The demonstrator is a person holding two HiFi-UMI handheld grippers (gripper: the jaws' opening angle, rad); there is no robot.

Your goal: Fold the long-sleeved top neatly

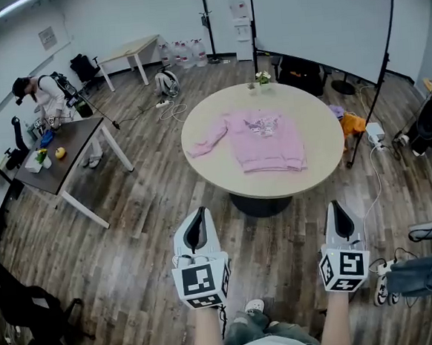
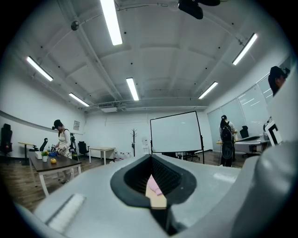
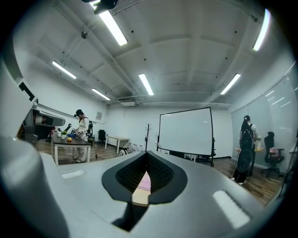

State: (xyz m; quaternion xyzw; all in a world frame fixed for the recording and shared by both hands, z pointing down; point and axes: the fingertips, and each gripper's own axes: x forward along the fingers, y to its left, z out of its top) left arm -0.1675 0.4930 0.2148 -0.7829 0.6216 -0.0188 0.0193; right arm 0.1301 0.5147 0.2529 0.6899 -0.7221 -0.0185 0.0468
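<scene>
Both the left gripper point(image 1: 199, 211) and right gripper point(image 1: 335, 204) are pinched shut and empty, well short of the round table point(image 1: 210, 170) where the pink long-sleeved top point(image 1: 267, 139) lies dead ahead, hem nearest, one sleeve stretched out left.

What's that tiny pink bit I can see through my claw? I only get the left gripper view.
Observer: That's a pink long-sleeved fabric top, lying on a round beige table.
Operator: Is it folded up?
Observer: Not yet. The head view shows one sleeve stretched out towards the picture's left.
Operator: Am I touching it?
Observer: No. The left claw and the right claw are both short of the table, over the wooden floor.
</scene>
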